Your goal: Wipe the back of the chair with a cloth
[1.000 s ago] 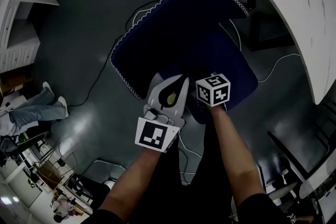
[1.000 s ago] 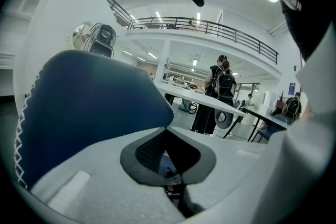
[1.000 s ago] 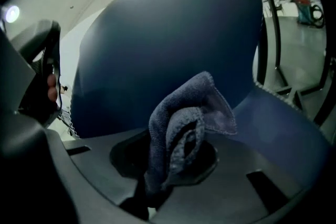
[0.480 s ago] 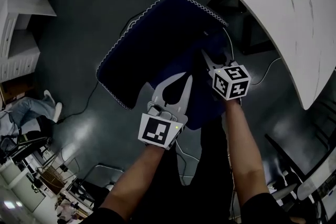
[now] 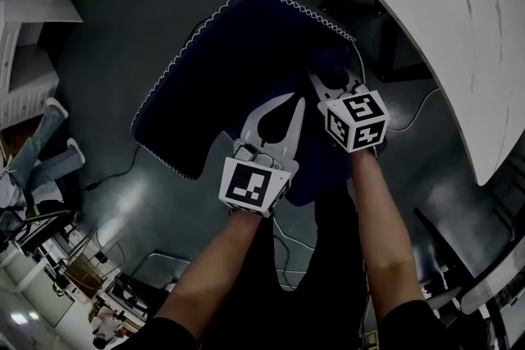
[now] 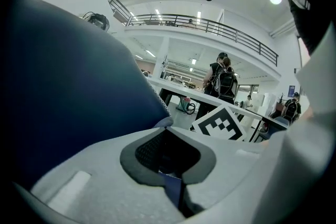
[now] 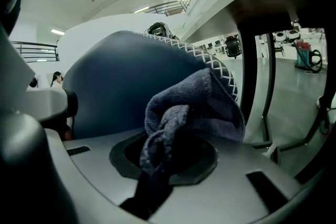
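Note:
A dark blue chair [image 5: 238,70] with white stitching along its edge fills the middle of the head view. My right gripper [image 5: 321,86] is shut on a grey-blue cloth [image 5: 332,65] and presses it against the chair's right edge. In the right gripper view the bunched cloth [image 7: 189,107] sticks up out of the shut jaws [image 7: 173,149] against the blue chair back [image 7: 121,81]. My left gripper [image 5: 289,102] lies over the chair to the left of the right one, fingertips together. In the left gripper view the jaws [image 6: 169,136] are shut beside the blue padding [image 6: 68,92], with a sliver of blue in the slit.
A curved white tabletop [image 5: 443,12] spans the upper right, close to the chair. Cables [image 5: 422,106] trail over the dark floor. A person's legs [image 5: 41,152] are at the far left, below white cabinets [image 5: 25,29]. Dark furniture frames stand at the bottom right.
Both grippers have moved forward over the chair. The right gripper with the cloth went up and to the right, along the chair's right edge. The chair now sits further left in the view.

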The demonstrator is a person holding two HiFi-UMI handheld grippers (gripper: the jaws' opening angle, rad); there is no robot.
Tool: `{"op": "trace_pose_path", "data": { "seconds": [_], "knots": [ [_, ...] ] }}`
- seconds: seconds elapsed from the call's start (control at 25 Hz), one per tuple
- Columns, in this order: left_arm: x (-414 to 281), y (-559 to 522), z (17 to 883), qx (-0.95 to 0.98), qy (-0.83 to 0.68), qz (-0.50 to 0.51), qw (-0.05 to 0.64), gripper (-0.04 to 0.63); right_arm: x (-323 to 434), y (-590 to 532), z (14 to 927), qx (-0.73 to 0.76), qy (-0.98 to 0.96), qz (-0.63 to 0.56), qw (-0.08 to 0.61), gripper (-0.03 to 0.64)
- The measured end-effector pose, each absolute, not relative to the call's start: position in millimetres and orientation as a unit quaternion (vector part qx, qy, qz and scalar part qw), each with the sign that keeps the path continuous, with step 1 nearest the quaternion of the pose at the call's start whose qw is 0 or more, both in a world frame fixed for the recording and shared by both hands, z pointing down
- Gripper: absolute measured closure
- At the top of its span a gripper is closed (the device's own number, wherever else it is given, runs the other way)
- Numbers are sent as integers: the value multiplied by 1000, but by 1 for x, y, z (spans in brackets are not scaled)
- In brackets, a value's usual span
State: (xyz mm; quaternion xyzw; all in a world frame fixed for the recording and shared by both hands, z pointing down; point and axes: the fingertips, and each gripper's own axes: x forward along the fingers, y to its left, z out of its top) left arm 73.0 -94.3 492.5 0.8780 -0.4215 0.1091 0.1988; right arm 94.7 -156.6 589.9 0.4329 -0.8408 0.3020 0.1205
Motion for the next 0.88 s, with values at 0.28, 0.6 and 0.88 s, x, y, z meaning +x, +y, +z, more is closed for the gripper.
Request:
{"op": "trace_pose_path", "data": {
  "seconds": [0.28,0.6,0.88],
  "knots": [
    [56,-91,508,874,-427,120,201,588,79,-157,601,425,-845,303,118,534],
    [15,-67,516,864,-441,127,208,588,32,-134,620,414,-845,315,127,534],
    [-23,-43,517,858,-451,126,212,588,-1,-111,627,412,-842,320,137,534]
  ]
}}
